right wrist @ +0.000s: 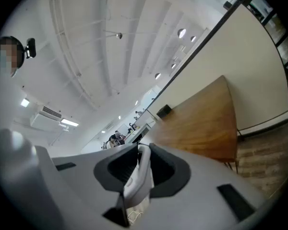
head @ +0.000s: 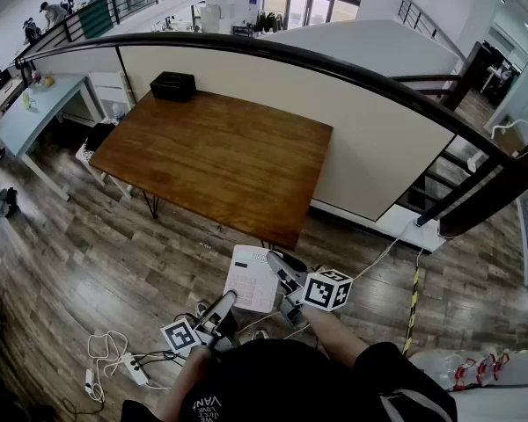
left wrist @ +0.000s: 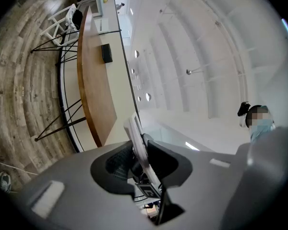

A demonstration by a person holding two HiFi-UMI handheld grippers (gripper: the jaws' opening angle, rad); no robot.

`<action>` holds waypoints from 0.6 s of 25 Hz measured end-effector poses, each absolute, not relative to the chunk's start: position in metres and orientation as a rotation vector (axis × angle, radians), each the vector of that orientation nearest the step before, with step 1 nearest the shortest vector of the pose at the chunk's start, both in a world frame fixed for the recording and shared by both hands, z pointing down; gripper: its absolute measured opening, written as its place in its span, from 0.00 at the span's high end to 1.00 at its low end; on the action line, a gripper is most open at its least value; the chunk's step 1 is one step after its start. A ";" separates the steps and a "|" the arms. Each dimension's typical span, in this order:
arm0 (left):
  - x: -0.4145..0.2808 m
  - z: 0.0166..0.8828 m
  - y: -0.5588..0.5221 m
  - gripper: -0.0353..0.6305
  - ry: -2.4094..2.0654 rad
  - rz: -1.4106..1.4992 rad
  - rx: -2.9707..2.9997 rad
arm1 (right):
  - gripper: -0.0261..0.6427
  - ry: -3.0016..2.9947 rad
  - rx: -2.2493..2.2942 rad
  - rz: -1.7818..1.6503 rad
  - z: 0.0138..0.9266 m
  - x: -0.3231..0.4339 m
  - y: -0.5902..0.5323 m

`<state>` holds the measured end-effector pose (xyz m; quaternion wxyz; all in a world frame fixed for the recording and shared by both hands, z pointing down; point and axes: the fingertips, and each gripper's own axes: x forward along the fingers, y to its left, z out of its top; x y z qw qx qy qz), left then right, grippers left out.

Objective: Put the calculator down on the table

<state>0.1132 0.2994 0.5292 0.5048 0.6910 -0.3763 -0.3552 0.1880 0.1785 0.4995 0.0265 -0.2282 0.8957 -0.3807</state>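
Calculator (head: 251, 280) is held over the floor at lower centre of the head view, short of the counter (head: 220, 161). Left gripper (head: 228, 300) fingers clamp its lower-left corner, and right gripper (head: 276, 265) fingers clamp its right edge. It appears face up, with its long axis running up-frame toward the counter. Recommended: carry it forward level, lower it flat beyond the near edge, then release both.

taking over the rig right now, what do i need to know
Left tongs: shut on the calculator.
Right tongs: shut on the same calculator.
Calculator: in the air over the floor, just short of the near corner of the wooden table.
Done: both tongs have it gripped.
Left: carry it over the table, lay it on bare wood, open both tongs.
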 end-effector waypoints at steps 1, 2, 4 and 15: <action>0.113 0.528 0.298 0.82 -0.909 -0.856 1.672 | 0.86 2.767 -0.698 -1.176 0.500 0.188 0.178; 0.113 0.527 0.297 0.82 -0.909 -0.856 1.677 | 0.86 2.766 -0.692 -1.175 0.500 0.187 0.177; 0.111 0.525 0.294 0.82 -0.908 -0.859 1.685 | 0.86 2.764 -0.683 -1.169 0.498 0.185 0.174; 0.076 0.534 0.258 0.83 -0.869 -0.816 1.708 | 0.86 2.743 -0.776 -1.150 0.503 0.156 0.143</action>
